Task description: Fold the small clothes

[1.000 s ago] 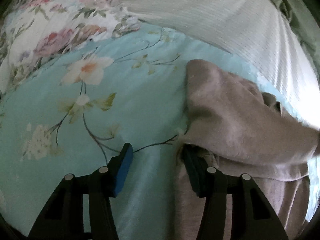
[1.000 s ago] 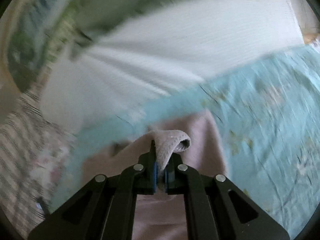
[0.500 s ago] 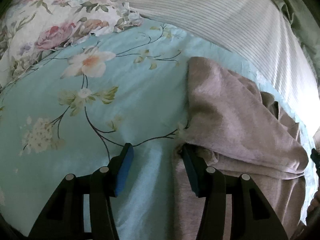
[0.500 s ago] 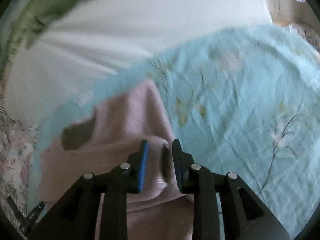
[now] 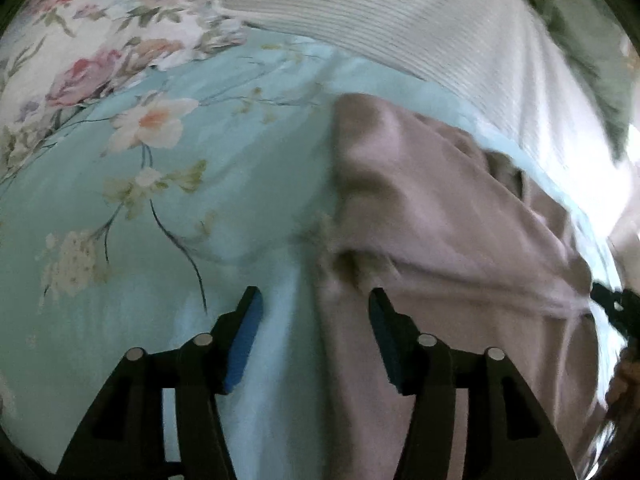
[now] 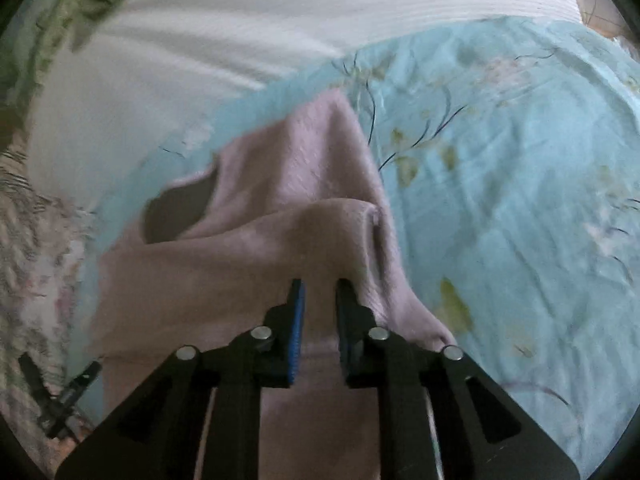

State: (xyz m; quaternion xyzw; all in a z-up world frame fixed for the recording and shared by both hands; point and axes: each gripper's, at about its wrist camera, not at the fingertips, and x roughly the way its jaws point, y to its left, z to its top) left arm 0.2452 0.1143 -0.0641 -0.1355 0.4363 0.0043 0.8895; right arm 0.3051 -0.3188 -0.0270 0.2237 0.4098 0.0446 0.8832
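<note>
A small dusty-pink garment (image 5: 432,208) lies partly folded on a light blue floral sheet (image 5: 168,208). My left gripper (image 5: 314,300) is open and empty just above the garment's left edge, its right finger over the cloth. In the right wrist view the same garment (image 6: 256,248) has one flap laid over itself, with an opening showing at its left. My right gripper (image 6: 320,292) is open with a narrow gap and holds nothing, just over the folded flap.
A white ribbed blanket (image 5: 420,28) lies beyond the sheet, with green fabric (image 5: 568,32) at the far right. A rose-print pillow (image 5: 88,60) sits at the far left. The other gripper's tip (image 5: 616,308) shows at the right edge.
My right gripper let go of the pink cloth it was pinching and drew back; the flap now lies folded over the garment. My left gripper stayed open and pulled back slightly.
</note>
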